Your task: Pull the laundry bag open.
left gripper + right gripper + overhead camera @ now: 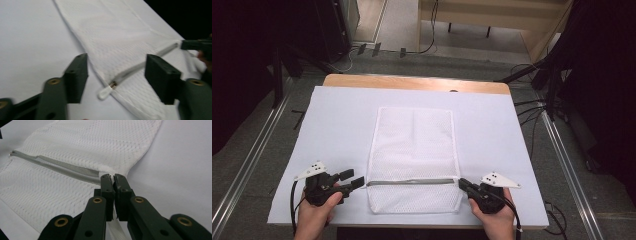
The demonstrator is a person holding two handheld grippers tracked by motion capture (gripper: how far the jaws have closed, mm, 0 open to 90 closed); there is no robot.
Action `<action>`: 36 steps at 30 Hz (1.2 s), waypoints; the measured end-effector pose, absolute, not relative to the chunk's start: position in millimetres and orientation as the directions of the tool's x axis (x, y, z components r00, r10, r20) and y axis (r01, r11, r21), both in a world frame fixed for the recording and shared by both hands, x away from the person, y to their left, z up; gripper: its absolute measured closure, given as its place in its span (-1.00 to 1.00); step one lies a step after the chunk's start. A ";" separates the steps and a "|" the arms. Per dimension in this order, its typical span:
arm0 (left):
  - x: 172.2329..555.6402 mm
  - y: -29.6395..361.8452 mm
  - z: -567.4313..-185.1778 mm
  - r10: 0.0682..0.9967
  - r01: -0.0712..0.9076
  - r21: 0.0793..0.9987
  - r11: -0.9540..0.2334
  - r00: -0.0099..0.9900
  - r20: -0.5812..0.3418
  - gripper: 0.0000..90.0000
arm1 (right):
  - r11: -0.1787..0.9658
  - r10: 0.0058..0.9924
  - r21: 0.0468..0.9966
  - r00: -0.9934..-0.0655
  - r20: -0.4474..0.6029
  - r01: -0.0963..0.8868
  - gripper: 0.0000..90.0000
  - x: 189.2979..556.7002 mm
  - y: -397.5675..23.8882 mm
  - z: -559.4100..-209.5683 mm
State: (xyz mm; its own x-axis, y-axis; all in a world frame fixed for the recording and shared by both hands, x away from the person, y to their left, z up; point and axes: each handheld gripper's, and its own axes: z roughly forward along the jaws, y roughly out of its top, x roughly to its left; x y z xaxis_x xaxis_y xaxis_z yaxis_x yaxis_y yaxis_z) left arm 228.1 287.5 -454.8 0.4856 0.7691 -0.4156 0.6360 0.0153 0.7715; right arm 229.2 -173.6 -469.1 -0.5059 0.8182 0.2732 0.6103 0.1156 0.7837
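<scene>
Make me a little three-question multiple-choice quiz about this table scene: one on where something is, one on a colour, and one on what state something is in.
1. Where does the zipper pull lie?
A. at the bag's end near the left gripper
B. at the bag's far edge
C. off the table

2. What colour is the mesh bag?
A. blue
B. white
C. black

3. How does the right gripper stand?
A. wide open above the bag
B. lying unheld on the table
C. shut on the bag's edge

Answers:
1 A, the left gripper view shows the pull between the open jaws of the left gripper.
2 B, the mesh is white in every view.
3 C, in the right gripper view its jaws press together on the fabric beside the zipper.
</scene>
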 end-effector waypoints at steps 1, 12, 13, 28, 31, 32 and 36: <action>228.4 287.8 -455.8 0.780 0.630 0.776 0.023 0.475 -0.408 -0.37 | 0.118 0.817 0.784 -0.508 0.273 0.610 0.96 229.2 -173.5 -469.2; 228.3 298.7 -455.0 0.841 0.543 0.840 0.008 0.451 -0.299 -0.74 | 0.085 0.819 0.806 -0.501 0.278 0.586 0.05 230.2 -178.2 -469.4; 228.4 300.6 -454.7 0.854 0.531 0.847 -0.006 0.444 -0.272 -0.75 | 0.082 0.826 0.806 -0.493 0.274 0.586 -0.02 230.1 -179.0 -468.9; 229.4 316.0 -453.7 0.911 0.514 0.857 -0.024 0.365 -0.193 -1.00 | 0.052 0.895 0.824 -0.392 0.212 0.564 -0.44 228.8 -216.9 -457.7; 229.5 320.1 -453.3 0.918 0.507 0.862 -0.025 0.354 -0.182 -1.00 | 0.036 0.899 0.832 -0.382 0.216 0.554 -0.48 229.9 -230.7 -457.6; 229.4 320.8 -453.2 0.919 0.506 0.862 -0.026 0.352 -0.180 -1.00 | 0.021 0.903 0.835 -0.368 0.220 0.550 -0.47 229.8 -236.7 -457.2; 229.4 324.7 -452.8 0.925 0.504 0.863 -0.026 0.339 -0.170 -1.00 | 0.001 0.915 0.849 -0.344 0.213 0.528 -0.49 229.6 -254.2 -455.9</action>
State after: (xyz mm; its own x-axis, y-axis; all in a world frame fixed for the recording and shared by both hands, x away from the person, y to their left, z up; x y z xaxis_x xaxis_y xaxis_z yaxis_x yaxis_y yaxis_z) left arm 229.4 324.7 -452.8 0.3389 0.9253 -0.1702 0.5045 -0.0260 0.8630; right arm 229.6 -254.2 -455.9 -0.3437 0.9147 0.2126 0.5279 0.0009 0.8493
